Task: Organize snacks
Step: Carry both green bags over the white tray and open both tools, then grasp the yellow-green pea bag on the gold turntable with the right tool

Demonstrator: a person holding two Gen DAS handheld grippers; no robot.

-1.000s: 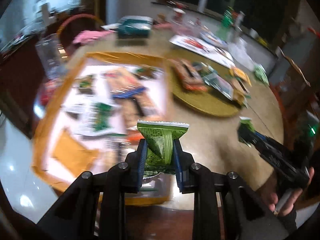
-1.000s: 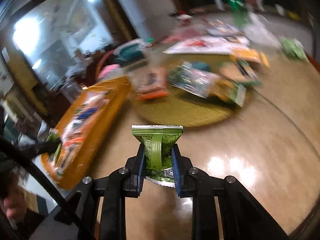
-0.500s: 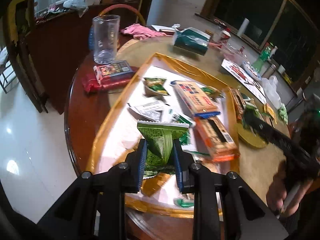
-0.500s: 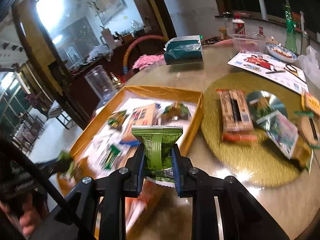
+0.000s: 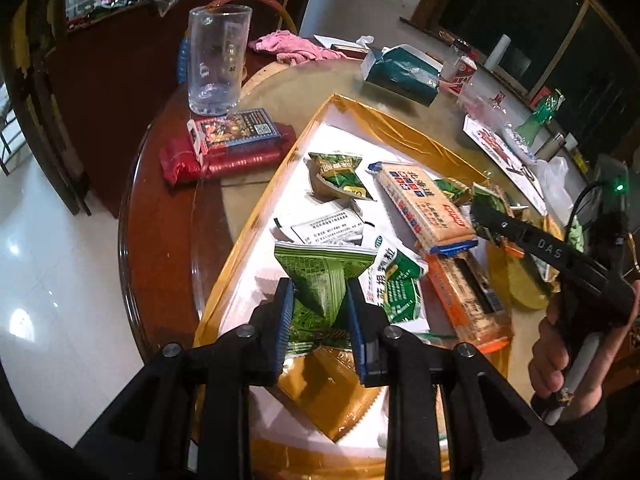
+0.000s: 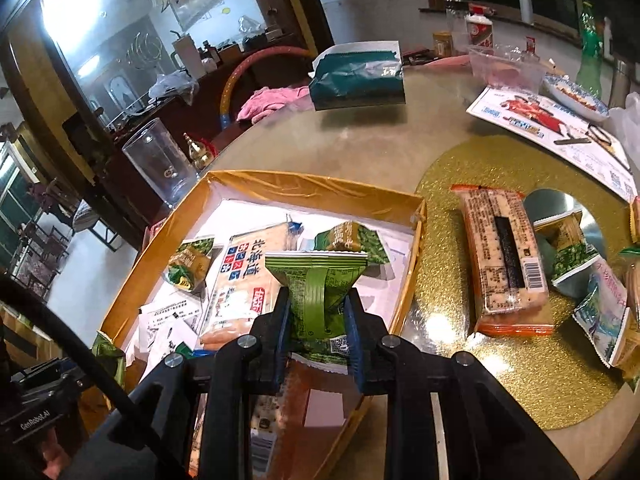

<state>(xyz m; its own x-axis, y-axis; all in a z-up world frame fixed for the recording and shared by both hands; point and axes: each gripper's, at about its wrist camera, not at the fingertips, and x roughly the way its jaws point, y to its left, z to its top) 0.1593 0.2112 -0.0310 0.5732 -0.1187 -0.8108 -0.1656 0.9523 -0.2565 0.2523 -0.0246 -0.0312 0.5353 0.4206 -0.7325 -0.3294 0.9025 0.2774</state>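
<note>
A green snack packet (image 5: 322, 280) is held upright between closed jaws, crimped top edge uppermost, above the gold-walled tray (image 5: 404, 126). A second green snack packet (image 6: 318, 286), also upright with its seam facing the camera, is pinched between the other pair of jaws over the tray's near right corner. Inside the tray lie a cream cracker pack (image 5: 424, 204) with blue end seal, an orange cracker pack (image 5: 466, 300), small green packets (image 5: 340, 174) and white sachets (image 5: 328, 226), loosely overlapping. On the round gold mat (image 6: 516, 344) beside the tray lies another orange cracker pack (image 6: 506, 264), flat, barcode up, with further packets (image 6: 600, 312) at its right.
</note>
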